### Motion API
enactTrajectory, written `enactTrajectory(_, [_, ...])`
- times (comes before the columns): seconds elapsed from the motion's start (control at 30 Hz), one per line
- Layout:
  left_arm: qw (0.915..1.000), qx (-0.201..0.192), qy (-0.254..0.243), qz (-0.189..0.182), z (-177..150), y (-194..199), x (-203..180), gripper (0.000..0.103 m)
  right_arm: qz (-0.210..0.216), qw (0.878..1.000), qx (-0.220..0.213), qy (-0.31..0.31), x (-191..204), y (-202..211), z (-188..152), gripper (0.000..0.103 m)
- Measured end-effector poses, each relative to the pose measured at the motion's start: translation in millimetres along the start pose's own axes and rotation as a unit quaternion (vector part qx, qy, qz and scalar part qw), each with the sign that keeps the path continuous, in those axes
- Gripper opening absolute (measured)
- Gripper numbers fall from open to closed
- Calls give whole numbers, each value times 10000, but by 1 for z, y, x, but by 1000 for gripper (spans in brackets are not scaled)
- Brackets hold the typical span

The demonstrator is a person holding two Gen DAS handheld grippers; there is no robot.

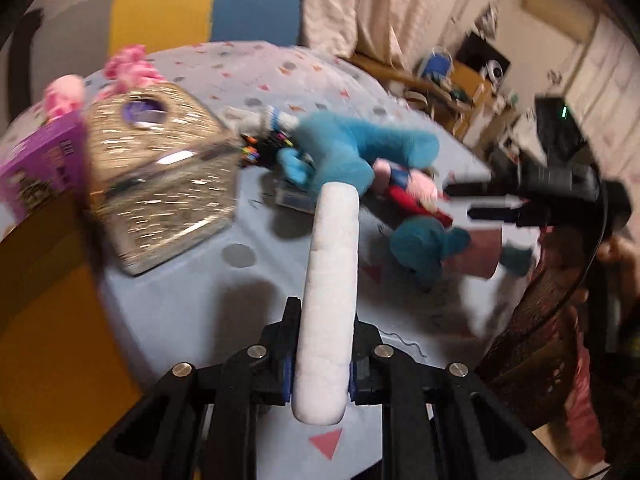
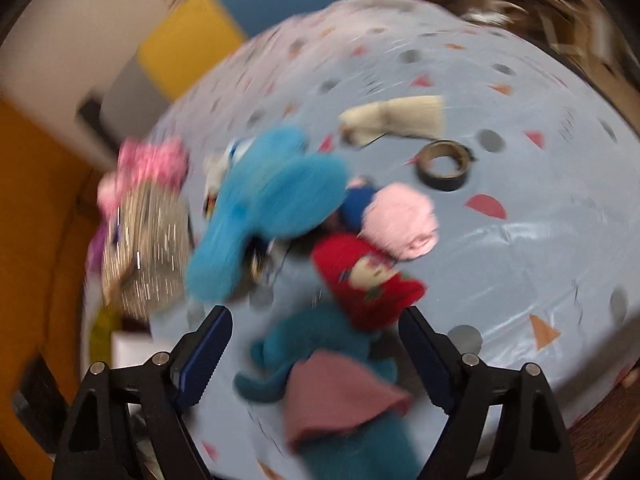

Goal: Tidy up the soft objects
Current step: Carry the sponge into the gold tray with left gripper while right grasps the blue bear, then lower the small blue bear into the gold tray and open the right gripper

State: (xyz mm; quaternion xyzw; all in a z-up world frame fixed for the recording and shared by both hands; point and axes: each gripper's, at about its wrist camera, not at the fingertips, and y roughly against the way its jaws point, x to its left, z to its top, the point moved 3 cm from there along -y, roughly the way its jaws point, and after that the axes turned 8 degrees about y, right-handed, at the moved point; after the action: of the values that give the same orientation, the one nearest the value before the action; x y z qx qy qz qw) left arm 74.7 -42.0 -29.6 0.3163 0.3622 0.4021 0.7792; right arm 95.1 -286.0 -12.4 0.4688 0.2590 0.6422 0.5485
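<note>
The step in hand was collection. The left gripper [image 1: 320, 384] was clamped on a white sock [image 1: 332, 288] standing upright just beside the glitter box [image 1: 160, 176]. The right gripper [image 2: 316, 344], jaws wide and empty, straddled the teal plush [image 2: 320, 344], farther from that box. The next move likely calls for descent, then closure.

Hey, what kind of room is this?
Probably a lived-in home room, maybe a child's play area: plush toys on a patterned tablecloth, curtains behind, and a cluttered desk.
</note>
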Motion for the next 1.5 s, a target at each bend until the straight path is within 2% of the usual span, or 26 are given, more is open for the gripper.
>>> enactTrajectory(0.1, [9990,-282,330,-90,-2,25,17,19,-88,9942,666,841,21,-10,-8,87])
enactTrajectory(0.13, [9983,-361,435,-108,-3,32,23,19,-274,9901,860,1074,25,-15,-13,87])
enactTrajectory(0.27, [9940,-683,854,-18,-7,60,55,19,-1163,9624,1635,1833,32,-40,-31,86])
enactTrajectory(0.33, [9906,-801,1109,64,-10,73,76,19,-1379,9514,1872,2021,34,-50,-38,84])
enactTrajectory(0.37, [9882,-861,1259,107,-13,80,88,19,-1431,9485,1934,2063,34,-53,-39,76])
enactTrajectory(0.4, [9857,-903,1416,152,-15,85,100,19,-1532,9469,1871,2119,35,-54,-38,62])
enactTrajectory(0.5, [9739,-982,2030,273,-22,95,142,19,-1695,9420,1824,2249,38,-60,-38,43])
enactTrajectory(0.53, [9701,-986,2198,300,-27,98,153,19,-1765,9399,1778,2320,40,-61,-39,42])
enactTrajectory(0.73, [9340,-1040,3388,465,-36,106,220,20,-1910,9342,1717,2475,54,-70,-49,37])
enactTrajectory(0.77, [9311,-1048,3451,543,-35,105,225,20,-1912,9345,1753,2439,53,-72,-50,29])
enactTrajectory(0.83, [9277,-1052,3538,567,-27,98,229,20,-1858,9376,1743,2368,57,-75,-51,29])
enactTrajectory(0.9, [9222,-1018,3710,385,-17,86,233,20,-1788,9406,1712,2323,62,-79,-53,28])
enactTrajectory(0.93, [9210,-1006,3748,353,-11,79,233,24,-1780,9410,1709,2316,61,-77,-52,28])
enactTrajectory(1.0, [9204,-984,3766,360,1,63,233,43,-1760,9412,1710,2320,61,-73,-52,27])
enactTrajectory(1.03, [9192,-970,3803,312,4,58,234,57,-1753,9413,1711,2321,62,-73,-52,27])
enactTrajectory(1.07, [9167,-931,3882,197,9,50,235,62,-1743,9416,1712,2318,63,-73,-53,27])
enactTrajectory(1.13, [9177,-938,3854,214,16,47,237,64,-1717,9423,1718,2305,62,-74,-53,27])
enactTrajectory(1.2, [9254,-991,3616,556,19,50,232,64,-1694,9428,1721,2300,62,-74,-52,26])
enactTrajectory(1.27, [9298,-1041,3465,685,17,55,228,64,-1641,9438,1716,2298,60,-78,-50,26])
enactTrajectory(1.33, [9353,-1125,3201,1007,10,65,223,65,-1566,9455,1699,2292,54,-69,-46,26])
enactTrajectory(1.4, [9379,-1200,2959,1357,1,75,218,66,-1457,9484,1618,2305,56,-63,-46,25])
enactTrajectory(1.5, [9362,-1254,2794,1723,-14,86,213,66,-1207,9554,1448,2274,63,-54,-46,24])
